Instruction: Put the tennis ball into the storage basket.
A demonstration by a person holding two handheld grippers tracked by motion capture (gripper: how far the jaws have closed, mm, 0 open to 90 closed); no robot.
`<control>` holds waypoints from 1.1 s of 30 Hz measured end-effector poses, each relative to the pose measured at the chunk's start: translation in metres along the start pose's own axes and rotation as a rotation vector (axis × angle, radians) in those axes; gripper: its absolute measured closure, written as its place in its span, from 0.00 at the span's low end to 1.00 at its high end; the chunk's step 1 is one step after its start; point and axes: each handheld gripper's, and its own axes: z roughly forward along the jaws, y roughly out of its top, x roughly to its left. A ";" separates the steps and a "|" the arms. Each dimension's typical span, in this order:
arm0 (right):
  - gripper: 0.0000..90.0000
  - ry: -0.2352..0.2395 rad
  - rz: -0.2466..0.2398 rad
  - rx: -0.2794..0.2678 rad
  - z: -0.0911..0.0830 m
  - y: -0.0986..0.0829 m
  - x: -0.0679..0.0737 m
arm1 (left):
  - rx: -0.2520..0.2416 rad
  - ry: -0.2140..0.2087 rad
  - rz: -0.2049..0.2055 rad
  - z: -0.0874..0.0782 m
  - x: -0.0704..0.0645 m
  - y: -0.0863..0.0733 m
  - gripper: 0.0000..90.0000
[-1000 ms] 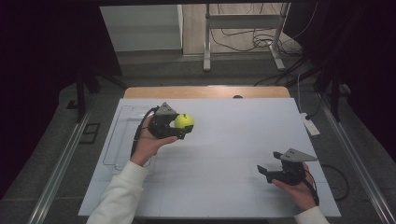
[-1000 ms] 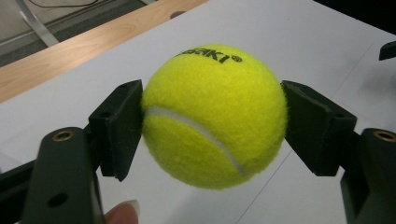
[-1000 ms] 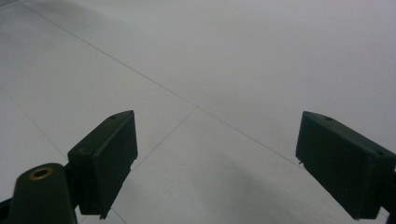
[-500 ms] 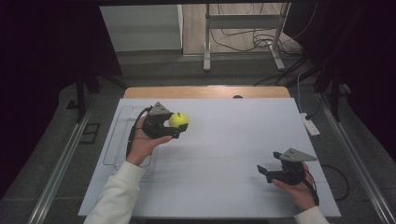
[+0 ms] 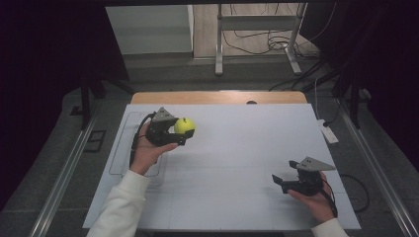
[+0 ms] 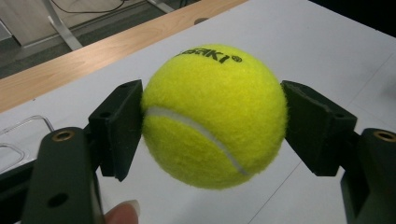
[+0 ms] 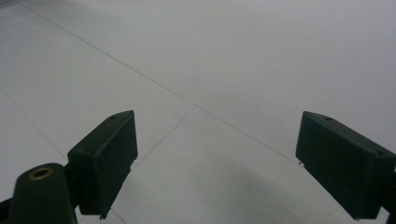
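Note:
A yellow tennis ball (image 5: 184,127) with black lettering is held above the left part of the white table (image 5: 237,148). My left gripper (image 5: 182,131) is shut on the tennis ball (image 6: 215,116), one black pad pressed on each side of it. My right gripper (image 5: 278,181) rests low near the table's front right, held in a hand. Its jaws stand wide apart in the right gripper view, with my right gripper (image 7: 215,163) holding nothing over the bare white surface.
A clear plastic tray (image 5: 126,148) lies on the table's left edge, under my left hand. A wooden strip (image 5: 217,97) runs along the table's far edge. A white power strip (image 5: 327,131) lies off the right side. Metal stand legs (image 5: 257,39) rise beyond the table.
My left gripper has carried the tennis ball slightly to the left and back, toward the tray. The right gripper has stayed where it was.

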 end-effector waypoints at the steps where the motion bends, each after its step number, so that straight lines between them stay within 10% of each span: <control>1: 0.15 0.000 0.000 0.000 0.000 0.000 0.000 | -0.001 0.000 0.000 0.000 0.000 0.000 0.29; 33: 0.15 -0.001 0.000 0.003 0.000 0.000 0.000 | -0.061 0.065 -0.059 -0.018 0.020 -0.002 0.29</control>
